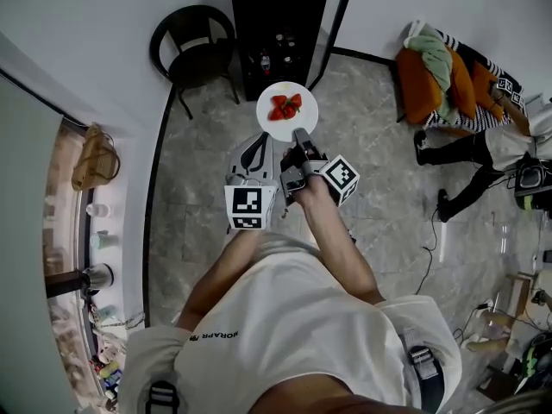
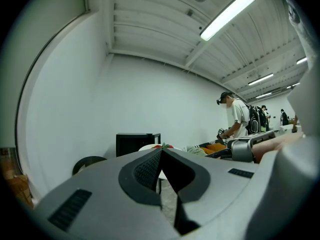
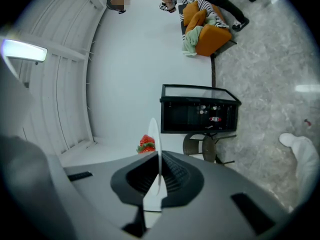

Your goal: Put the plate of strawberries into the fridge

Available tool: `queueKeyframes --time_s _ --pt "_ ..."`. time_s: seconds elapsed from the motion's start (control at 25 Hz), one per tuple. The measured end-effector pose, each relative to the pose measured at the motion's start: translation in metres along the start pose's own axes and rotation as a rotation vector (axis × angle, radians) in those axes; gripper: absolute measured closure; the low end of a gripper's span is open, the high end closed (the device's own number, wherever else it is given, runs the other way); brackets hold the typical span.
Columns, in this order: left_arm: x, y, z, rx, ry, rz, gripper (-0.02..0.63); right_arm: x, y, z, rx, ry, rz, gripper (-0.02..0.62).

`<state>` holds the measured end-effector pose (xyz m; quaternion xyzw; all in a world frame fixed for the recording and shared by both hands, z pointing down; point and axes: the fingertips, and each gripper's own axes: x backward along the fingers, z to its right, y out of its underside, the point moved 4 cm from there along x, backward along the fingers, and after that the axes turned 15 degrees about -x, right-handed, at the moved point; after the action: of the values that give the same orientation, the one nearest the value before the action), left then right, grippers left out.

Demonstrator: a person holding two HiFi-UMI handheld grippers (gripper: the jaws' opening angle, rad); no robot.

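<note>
My right claw (image 3: 159, 176) is closed down almost fully, its pads pinching the near rim of the white plate (image 3: 154, 134). In the right gripper view the plate shows edge-on, a thin blade rising from between the jaws. From the head view that claw (image 1: 299, 133) holds the plate (image 1: 304, 119) out flat in the air, gripped at one edge only, so all its weight hangs forward of my pads. It looks stiff, smooth and light. I cannot tell from here whether it is ceramic or plastic, so I treat it as breakable and slick. The rim is the only place to take it, and a deep bite there is what keeps it from pivoting. The strawberries (image 1: 285, 106) lie loose near the middle, soft and ready to roll if the plate tips, so I judge it must stay level. My left claw (image 2: 161, 171) has its jaws together on nothing and sits just beside the right, short of the plate. Beyond stands the black fridge (image 1: 276, 15), door open, with a dark chair (image 1: 191, 46) at its side. The plate is not yet inside.
</note>
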<state>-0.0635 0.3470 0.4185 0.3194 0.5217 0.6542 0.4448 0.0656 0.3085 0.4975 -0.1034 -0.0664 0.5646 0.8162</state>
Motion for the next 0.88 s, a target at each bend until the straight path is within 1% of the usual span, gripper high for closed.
queueKeyframes --time_s 0.12,0.2,0.4,0.6,0.88 --pt "0.003 0.001 0.006 -0.015 0.014 0.013 0.605 0.003 0.000 0.006 -0.006 -0.007 0.009 0.575" --pt "-0.011 0.004 0.000 -0.022 0.028 0.010 0.605 -0.013 -0.003 0.008 -0.014 0.001 0.015 0.575" --pt "-0.098 0.014 -0.061 0.005 0.029 -0.026 0.604 -0.112 -0.019 0.005 -0.027 0.062 0.032 0.575" --pt "-0.139 0.019 -0.087 0.019 0.048 -0.031 0.604 -0.155 -0.030 0.000 -0.023 0.078 0.066 0.575" --pt "-0.187 0.024 -0.124 0.031 0.061 -0.017 0.605 -0.210 -0.037 -0.004 -0.005 0.100 0.092 0.575"
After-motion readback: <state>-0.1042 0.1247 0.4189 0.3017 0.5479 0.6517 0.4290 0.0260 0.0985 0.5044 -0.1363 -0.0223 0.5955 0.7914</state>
